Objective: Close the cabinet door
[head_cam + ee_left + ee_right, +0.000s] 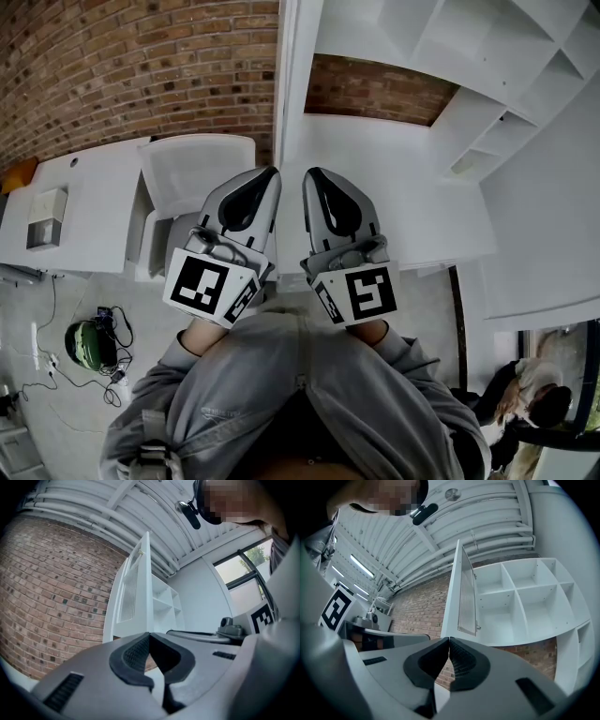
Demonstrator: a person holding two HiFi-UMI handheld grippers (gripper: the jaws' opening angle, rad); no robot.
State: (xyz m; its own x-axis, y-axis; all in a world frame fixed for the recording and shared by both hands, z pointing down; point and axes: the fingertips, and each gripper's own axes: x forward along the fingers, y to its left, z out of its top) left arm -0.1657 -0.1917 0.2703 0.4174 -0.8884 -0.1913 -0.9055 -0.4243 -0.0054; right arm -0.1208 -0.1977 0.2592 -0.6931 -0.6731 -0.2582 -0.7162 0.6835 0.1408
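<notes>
Where the grey sleeves (281,394) end, the left claw (269,176) and the right claw (312,176) sit side by side, close but not touching, both pointing ahead and a little upward. Each has its jaws pressed together tip to tip, with nothing between them. Beyond the tips, with open space in between, stands the white cabinet door (288,84), swung wide open and seen edge-on, roughly in line with the gap between the two claws. Its slatted panel shows in both gripper views. To the door's right is the open cabinet (487,56), its white shelves forming square compartments. Lower left are a white chair (197,173) and a white counter (94,202), with the brick wall (141,66) behind everything.
</notes>
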